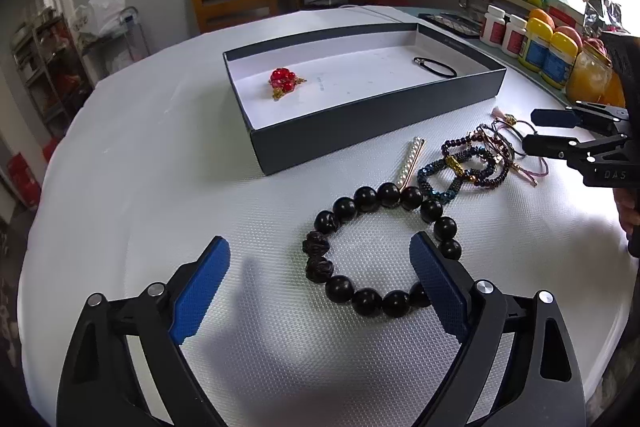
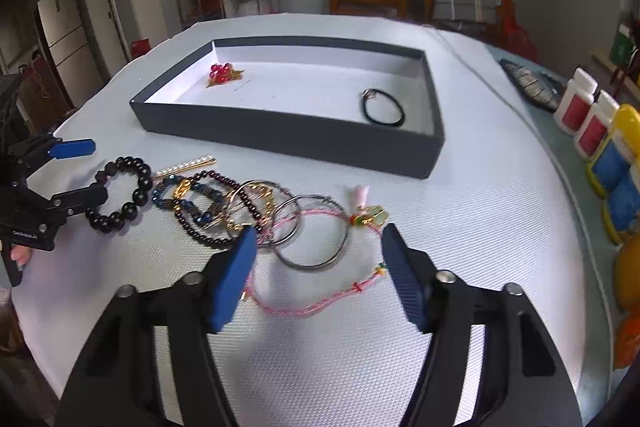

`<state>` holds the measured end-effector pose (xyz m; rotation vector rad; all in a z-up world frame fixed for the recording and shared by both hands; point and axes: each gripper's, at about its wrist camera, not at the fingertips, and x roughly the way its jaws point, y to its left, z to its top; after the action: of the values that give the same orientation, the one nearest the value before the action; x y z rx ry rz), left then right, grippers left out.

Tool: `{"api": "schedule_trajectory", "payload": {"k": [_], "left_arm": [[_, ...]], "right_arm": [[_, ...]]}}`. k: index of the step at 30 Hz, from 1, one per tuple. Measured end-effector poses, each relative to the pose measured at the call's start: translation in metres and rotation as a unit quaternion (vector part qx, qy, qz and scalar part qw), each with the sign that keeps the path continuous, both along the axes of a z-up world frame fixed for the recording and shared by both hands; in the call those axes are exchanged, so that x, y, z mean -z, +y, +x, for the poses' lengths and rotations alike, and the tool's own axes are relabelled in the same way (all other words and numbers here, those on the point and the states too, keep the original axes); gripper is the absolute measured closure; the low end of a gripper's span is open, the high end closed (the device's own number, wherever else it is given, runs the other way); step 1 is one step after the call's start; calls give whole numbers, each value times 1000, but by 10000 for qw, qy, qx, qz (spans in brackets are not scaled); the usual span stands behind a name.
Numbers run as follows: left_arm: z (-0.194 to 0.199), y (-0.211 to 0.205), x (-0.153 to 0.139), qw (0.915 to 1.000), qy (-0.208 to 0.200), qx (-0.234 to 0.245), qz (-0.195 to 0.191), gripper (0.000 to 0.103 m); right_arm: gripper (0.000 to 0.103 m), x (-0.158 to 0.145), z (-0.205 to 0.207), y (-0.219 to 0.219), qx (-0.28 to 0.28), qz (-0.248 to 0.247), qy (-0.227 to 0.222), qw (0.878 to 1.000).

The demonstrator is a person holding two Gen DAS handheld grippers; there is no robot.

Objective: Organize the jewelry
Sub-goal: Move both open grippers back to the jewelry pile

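A wooden chair (image 1: 234, 1) stands behind the table (image 1: 140, 167); white bottles (image 2: 576, 105) and yellow jars (image 1: 546, 53) line its edge.

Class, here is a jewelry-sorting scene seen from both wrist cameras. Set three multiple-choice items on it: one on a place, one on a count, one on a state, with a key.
1. Where does the red brooch lie?
A. in the box
B. on the table
C. between gripper fingers

2. How many pieces are in the box?
A. none
B. two
C. five

3. How are the left gripper's jaws?
A. shut on beads
B. open
C. out of view

Key: 1 A, the red brooch rests on the box floor; 2 B, brooch and black hair tie; 3 B, the left gripper gapes beside the black bead bracelet.
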<state>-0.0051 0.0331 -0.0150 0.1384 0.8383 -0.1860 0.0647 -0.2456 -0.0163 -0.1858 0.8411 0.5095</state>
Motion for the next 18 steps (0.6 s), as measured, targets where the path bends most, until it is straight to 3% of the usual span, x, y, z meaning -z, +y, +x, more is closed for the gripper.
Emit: {"api": "schedule_trajectory", "payload": {"k": [3,14,18], "left_arm": [[0,-2,1,10000,21,52,36,9],[4,-1,4,9998,158,120,-20,12],[4,-4,5,9997,171,195,-9,17]], "right_arm": [[51,3,1,2,-4,-22,77,10000],[50,8,11,3,154,73,292,9994],[48,7,14,5,193,37,284,9994]]}}
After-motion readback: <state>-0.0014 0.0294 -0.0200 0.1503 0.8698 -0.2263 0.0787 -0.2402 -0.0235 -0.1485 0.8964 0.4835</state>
